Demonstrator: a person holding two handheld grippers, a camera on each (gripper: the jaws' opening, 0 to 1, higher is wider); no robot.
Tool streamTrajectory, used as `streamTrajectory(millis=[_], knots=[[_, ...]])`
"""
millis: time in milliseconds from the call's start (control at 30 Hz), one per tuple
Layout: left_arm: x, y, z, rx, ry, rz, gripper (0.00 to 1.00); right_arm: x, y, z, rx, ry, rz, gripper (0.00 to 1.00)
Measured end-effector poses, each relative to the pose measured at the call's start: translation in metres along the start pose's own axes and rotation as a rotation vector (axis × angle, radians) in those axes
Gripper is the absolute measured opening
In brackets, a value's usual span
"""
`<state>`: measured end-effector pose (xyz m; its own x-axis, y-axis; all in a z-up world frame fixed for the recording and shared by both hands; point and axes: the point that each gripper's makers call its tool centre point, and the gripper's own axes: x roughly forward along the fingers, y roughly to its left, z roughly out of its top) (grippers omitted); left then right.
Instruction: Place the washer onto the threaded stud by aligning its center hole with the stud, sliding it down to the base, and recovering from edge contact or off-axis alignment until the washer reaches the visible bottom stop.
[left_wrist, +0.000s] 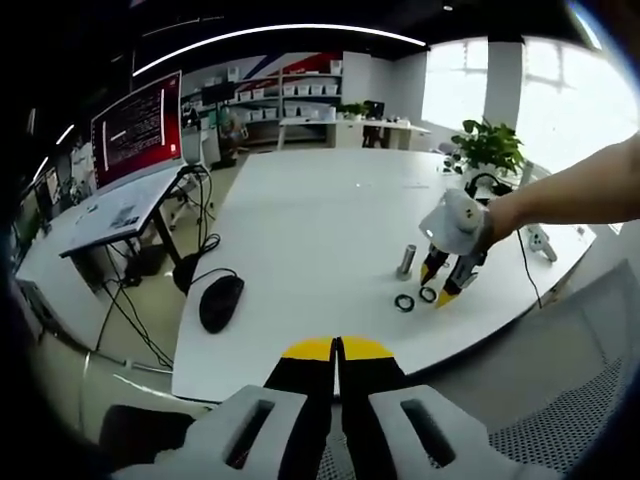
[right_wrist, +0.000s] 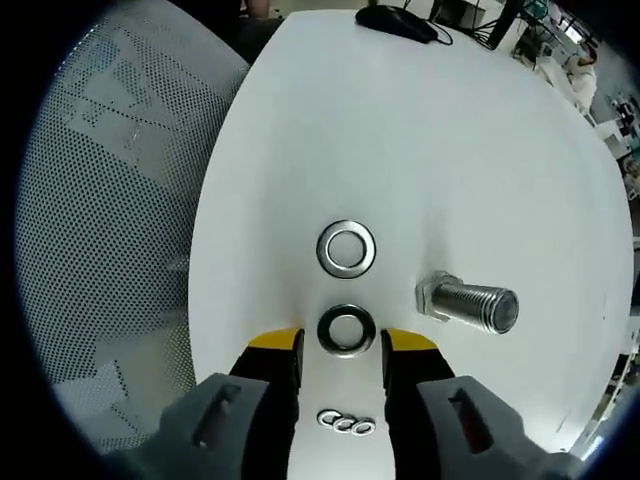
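- Right gripper (right_wrist: 342, 350) is seen with its yellow-tipped jaws spread apart, one on either side of a dark washer (right_wrist: 346, 330) that lies flat on the white table (right_wrist: 420, 150); whether the tips touch the washer cannot be told.
- Left gripper (left_wrist: 337, 352) is seen with its jaws pressed together, nothing between them, held above the near edge of the table.
- A second, brighter silver washer (right_wrist: 346, 249) lies flat just beyond the dark one, apart from it; both are round rings with a clear centre hole.
- The threaded stud (right_wrist: 470, 304) is shown as a shiny metal bolt standing on its hex head, near the washers and untouched by them; neither washer is on it.
- Three small rings (right_wrist: 346, 425) lie in a row between the right gripper's jaws, close to the camera.
- From the left gripper view, the right gripper is seen from the side in a person's hand (left_wrist: 500, 215), tips down at the washers beside the stud.
- That view also takes in a black mouse (left_wrist: 221, 301), a potted plant (left_wrist: 487, 145) and a red-lit monitor (left_wrist: 137, 127).
- A mesh chair back (right_wrist: 110, 200) is seen beside the table in the right gripper view.
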<state>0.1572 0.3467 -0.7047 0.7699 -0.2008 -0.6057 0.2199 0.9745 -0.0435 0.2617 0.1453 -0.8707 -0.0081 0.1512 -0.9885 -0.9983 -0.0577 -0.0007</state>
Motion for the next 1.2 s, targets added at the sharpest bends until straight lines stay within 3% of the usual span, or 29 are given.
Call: streamTrajectory(millis=[133,900,1200], knots=[[0.000,0.000,0.000,0.001,0.002,0.001,0.00,0.000,-0.008,0.001,0.067,-0.017,-0.008,0.28],[0.000,0.000,-0.001,0.009,0.012,-0.003,0.00,-0.002,-0.005,0.004,0.111,-0.058,-0.042,0.23],[0.001,-0.001,-0.002,0.011,0.013,-0.006,0.00,-0.018,0.001,0.011,0.094,-0.071,-0.019,0.23]])
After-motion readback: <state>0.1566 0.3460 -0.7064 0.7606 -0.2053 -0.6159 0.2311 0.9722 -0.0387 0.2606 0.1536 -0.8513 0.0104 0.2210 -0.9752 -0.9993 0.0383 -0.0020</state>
